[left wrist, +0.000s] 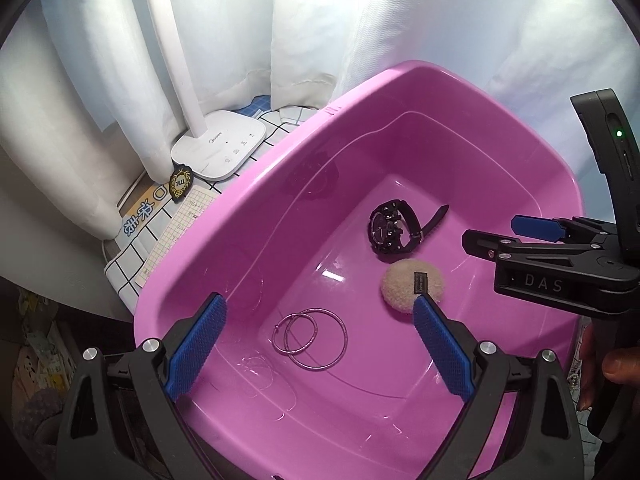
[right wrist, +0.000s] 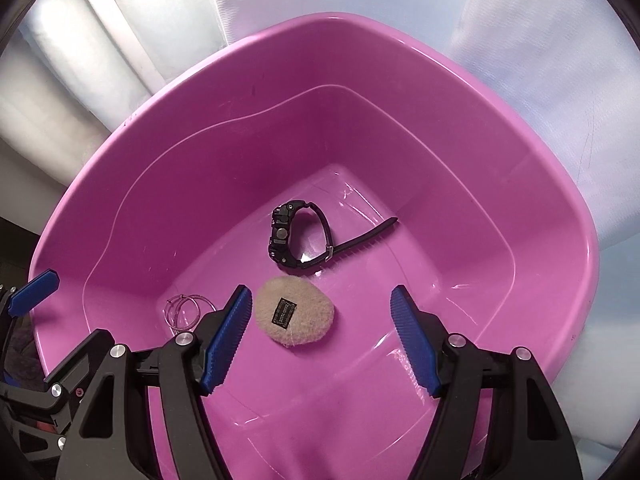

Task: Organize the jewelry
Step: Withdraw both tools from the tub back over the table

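Observation:
A pink plastic tub [left wrist: 248, 216] [right wrist: 132, 184] holds a black wristwatch [left wrist: 394, 228] [right wrist: 300, 236], a round beige felt pad [left wrist: 408, 280] [right wrist: 296, 314] with a small dark label, and two thin hoop earrings [left wrist: 312, 338] [right wrist: 184, 310]. My left gripper [left wrist: 320, 320] is open and empty, held above the tub over the hoops. My right gripper [right wrist: 320, 312] is open and empty above the tub, with the felt pad by its left finger. The right gripper also shows at the right of the left wrist view [left wrist: 536, 248].
A white desk lamp base [left wrist: 220, 146] and its stalk stand left of the tub on a checked cloth [left wrist: 132, 256]. A gold and black badge [left wrist: 180, 182] and a gridded paper sheet [left wrist: 176, 232] lie there. White curtains hang behind.

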### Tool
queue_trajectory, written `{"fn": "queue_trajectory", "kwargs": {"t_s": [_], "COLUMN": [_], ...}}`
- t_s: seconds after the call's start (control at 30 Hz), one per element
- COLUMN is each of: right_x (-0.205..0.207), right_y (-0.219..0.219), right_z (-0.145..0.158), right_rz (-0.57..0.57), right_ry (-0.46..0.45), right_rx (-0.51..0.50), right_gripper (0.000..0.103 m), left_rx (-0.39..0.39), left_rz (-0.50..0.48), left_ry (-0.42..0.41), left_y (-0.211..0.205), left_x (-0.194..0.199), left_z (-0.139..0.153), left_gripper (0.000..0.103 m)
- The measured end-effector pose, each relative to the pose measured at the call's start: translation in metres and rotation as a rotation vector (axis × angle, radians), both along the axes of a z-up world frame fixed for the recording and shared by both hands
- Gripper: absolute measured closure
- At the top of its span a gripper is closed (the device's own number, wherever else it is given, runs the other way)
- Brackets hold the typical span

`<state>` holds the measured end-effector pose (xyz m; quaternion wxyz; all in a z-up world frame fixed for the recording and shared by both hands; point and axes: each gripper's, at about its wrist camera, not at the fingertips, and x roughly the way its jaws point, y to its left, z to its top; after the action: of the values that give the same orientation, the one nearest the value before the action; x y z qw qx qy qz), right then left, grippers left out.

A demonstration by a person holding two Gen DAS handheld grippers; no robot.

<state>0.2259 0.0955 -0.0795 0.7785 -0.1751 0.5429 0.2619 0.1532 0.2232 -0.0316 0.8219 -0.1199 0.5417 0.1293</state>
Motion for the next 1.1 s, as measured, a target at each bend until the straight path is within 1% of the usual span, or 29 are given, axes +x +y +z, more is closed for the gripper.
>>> {"fn": "queue_trajectory", "kwargs": {"t_s": [0.2,0.37,0.5,0.63,0.7,0.73,0.77,0.9,1.0,1.1], "right_x": [-0.012,-0.030,-0.044,-0.062,-0.071,-0.076,-0.081,-0.101,-0.117,-0.136], "right_y": [-0.004,-0.014,-0.021,-0.037,-0.051,-0.059,-0.067,-0.106,-0.146,-0.196], "right_z": [0.013,0.029,0.040,0.055,0.064,0.069,0.073,0.082,0.087,0.090], "right_rz": [-0.002,-0.004,-0.005,-0.006,-0.006,-0.007,-0.009,-0.008,-0.032,-0.084], "right_ry": [-0.029,-0.070,-0.103,-0.148,-0.175,-0.193,-0.213,-0.258,-0.269,-0.284], "right_rx": [0.019,0.066,0.078,0.110,0.134,0.143,0.151,0.159,0.170,0.193], "right_gripper": [0.034,0.034,0.034,0.034,0.034,0.030,0.028,0.028,0.028,0.028], "left_rx": [-0.003,-0.007,-0.019,-0.005,0.003,0.011,0.020,0.058,0.047,0.044], "left_rz": [0.015,0.026,0.029,0.039,0.043,0.043,0.041,0.036,0.040,0.012], "left_ry": [-0.030,-0.083,-0.095,-0.109,-0.120,-0.128,-0.138,-0.177,-0.185,-0.215], "left_y": [0.001,0.001,0.000,-0.005,-0.009,-0.013,-0.016,-0.034,-0.051,-0.077], "left_x": [-0.008,-0.022,-0.030,-0.041,-0.047,-0.050,-0.054,-0.067,-0.079,-0.091], "left_z": [0.012,0.030,0.036,0.042,0.047,0.050,0.053,0.064,0.070,0.077], "left_gripper": [0.010,0.010,0.009,0.009,0.009,0.007,0.007,0.006,0.006,0.006]}}
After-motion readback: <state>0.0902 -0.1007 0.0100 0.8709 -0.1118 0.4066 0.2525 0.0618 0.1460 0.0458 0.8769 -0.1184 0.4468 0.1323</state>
